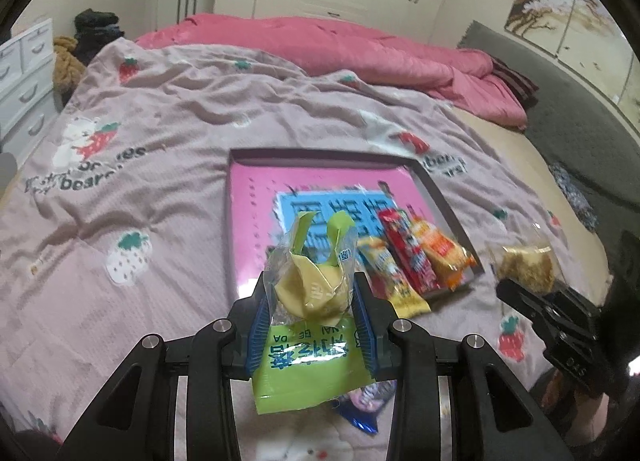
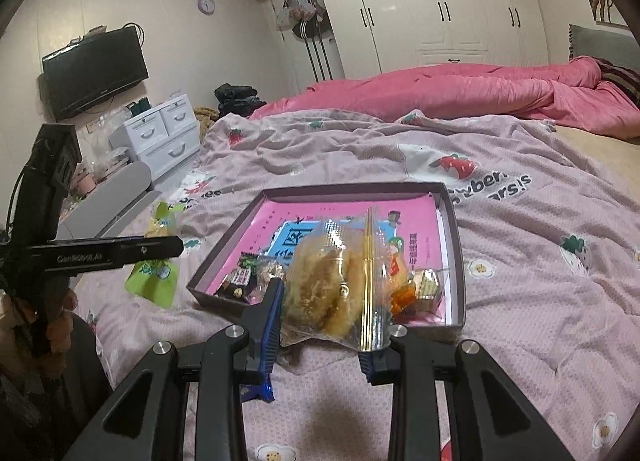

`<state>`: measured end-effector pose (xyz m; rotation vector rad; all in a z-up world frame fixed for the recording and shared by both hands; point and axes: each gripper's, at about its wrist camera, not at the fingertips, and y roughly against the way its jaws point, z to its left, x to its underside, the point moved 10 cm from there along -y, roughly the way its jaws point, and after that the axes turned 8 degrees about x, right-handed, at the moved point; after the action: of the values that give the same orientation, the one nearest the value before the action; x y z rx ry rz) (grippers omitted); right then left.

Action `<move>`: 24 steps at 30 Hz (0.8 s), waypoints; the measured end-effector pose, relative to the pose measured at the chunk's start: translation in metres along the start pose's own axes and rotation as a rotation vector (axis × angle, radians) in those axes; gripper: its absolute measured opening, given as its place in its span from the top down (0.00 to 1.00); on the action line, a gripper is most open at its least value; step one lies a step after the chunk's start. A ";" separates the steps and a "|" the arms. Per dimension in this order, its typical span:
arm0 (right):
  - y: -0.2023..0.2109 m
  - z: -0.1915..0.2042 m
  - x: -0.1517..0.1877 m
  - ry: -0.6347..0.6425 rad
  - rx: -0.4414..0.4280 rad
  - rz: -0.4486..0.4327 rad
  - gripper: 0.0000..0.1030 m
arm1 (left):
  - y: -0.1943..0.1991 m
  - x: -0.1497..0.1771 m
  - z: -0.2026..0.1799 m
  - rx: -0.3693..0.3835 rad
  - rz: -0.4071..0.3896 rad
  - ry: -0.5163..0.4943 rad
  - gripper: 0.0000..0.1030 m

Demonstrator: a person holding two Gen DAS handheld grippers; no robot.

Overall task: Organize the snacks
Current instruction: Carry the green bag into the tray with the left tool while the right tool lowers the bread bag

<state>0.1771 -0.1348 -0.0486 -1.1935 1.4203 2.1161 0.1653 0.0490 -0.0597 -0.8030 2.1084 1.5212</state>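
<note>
My left gripper (image 1: 312,297) is shut on a green-and-clear packet with a pale yellow pastry (image 1: 310,289), held above the bedspread short of the shallow box (image 1: 240,221). That packet (image 2: 154,281) and the left gripper (image 2: 176,247) also show at the left of the right wrist view. My right gripper (image 2: 332,301) is shut on a clear bag of golden-brown cake (image 2: 324,285), in front of the box (image 2: 456,245). In the left wrist view this bag (image 1: 526,267) hangs at the right, with the right gripper (image 1: 506,289) below it. Several snack packets (image 1: 412,257) lie in the box's near corner.
The box has a pink printed lining and sits on a strawberry-print bedspread (image 1: 160,133). A pink quilt (image 1: 360,49) lies bunched at the far side. A blue wrapper (image 1: 360,417) lies on the bedspread under the left gripper. White drawers (image 2: 164,133) stand beside the bed.
</note>
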 end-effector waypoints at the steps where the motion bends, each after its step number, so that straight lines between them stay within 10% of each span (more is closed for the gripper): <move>1: -0.001 0.000 -0.002 -0.002 -0.001 -0.003 0.68 | 0.000 -0.003 0.003 -0.005 -0.007 0.003 0.62; 24: -0.074 0.004 -0.008 0.050 0.003 0.102 0.68 | -0.072 -0.003 0.054 -0.131 0.059 0.039 0.62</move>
<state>0.2283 -0.0966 -0.0865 -1.2049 1.5362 2.1639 0.2154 0.0840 -0.1259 -0.8285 2.0945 1.7028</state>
